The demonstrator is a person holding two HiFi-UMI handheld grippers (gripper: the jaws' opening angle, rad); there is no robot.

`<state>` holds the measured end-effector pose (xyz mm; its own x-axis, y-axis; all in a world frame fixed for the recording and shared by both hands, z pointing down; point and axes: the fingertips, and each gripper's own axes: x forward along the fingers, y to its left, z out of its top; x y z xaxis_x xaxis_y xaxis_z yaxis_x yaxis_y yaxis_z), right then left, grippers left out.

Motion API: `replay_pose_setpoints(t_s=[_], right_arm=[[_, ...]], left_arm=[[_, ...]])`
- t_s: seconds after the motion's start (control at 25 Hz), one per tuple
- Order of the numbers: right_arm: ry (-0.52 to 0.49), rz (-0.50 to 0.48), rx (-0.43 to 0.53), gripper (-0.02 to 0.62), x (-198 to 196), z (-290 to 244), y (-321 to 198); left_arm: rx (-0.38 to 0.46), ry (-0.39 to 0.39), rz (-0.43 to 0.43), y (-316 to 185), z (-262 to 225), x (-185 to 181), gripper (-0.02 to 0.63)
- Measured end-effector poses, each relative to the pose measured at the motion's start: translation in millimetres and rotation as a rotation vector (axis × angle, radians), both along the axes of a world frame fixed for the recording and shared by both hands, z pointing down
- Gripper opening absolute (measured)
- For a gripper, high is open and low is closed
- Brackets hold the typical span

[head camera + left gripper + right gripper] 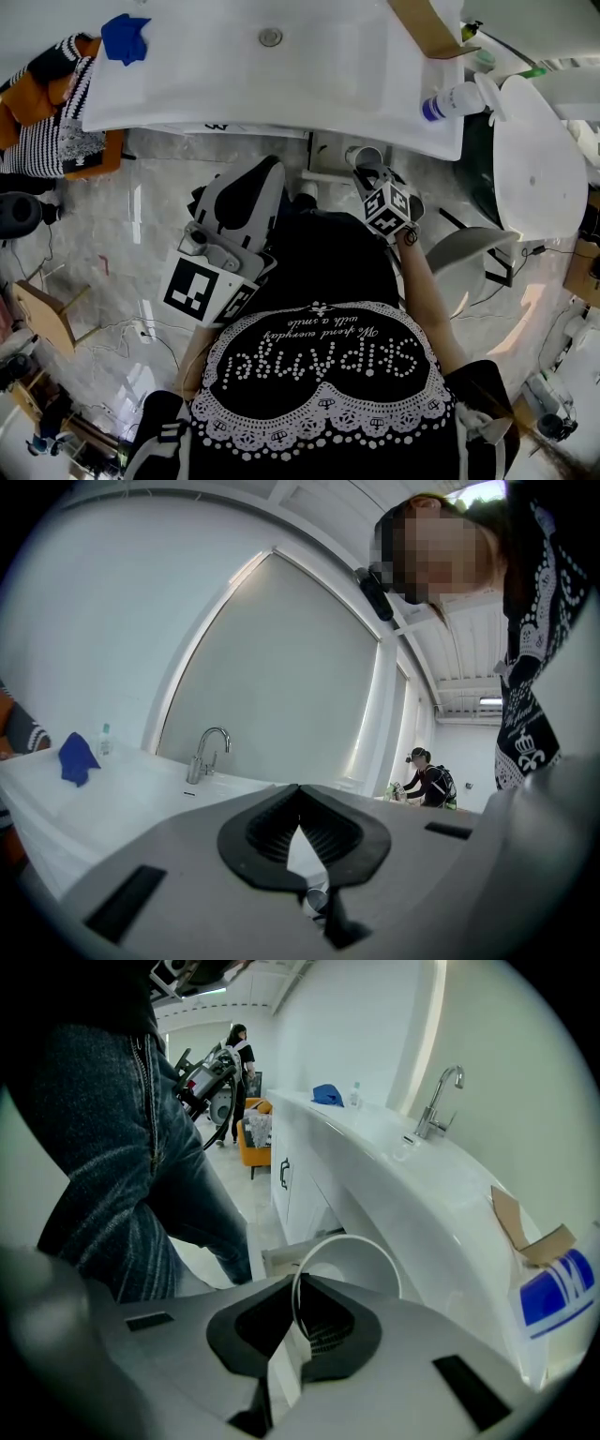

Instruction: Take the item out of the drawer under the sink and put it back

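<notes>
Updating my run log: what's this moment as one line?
right gripper: jaws shut on white cup rim, in front of sink counter | left gripper: jaws shut, empty

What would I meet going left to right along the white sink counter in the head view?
Crumpled blue cloth → round metal drain → white bottle with blue label, lying on its side at the counter's right end.

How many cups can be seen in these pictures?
1. The white cup is gripped by its rim in the right gripper, below the front edge of the sink. Others may be hidden beneath it.
</notes>
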<state>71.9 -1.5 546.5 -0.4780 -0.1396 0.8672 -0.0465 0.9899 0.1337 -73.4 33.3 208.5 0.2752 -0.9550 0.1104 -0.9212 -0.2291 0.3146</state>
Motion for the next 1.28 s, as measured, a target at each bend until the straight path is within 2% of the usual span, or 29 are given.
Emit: replay_pose_setpoints(t_s=[0.2,0.48,1.28], right_arm=[[0.019,-0.005,-0.005,0.026,1.2,8.4,-2.1],[0.046,-0.01,-0.03,0.025,4.4,22.6,-5.5],[0.11,-0.081,-0.066,0.025,3.8,56.2,-16.1]], left_arm=[[0.048,-0.001,0.0,-1.9,-5.1,-1.9,0.005],[-0.007,-0.008,-0.015,-6.9,-1.7,-3.3,0.005],[-0.055,-0.031,-0.063,-9.5,2.9,-10.5,0.005]])
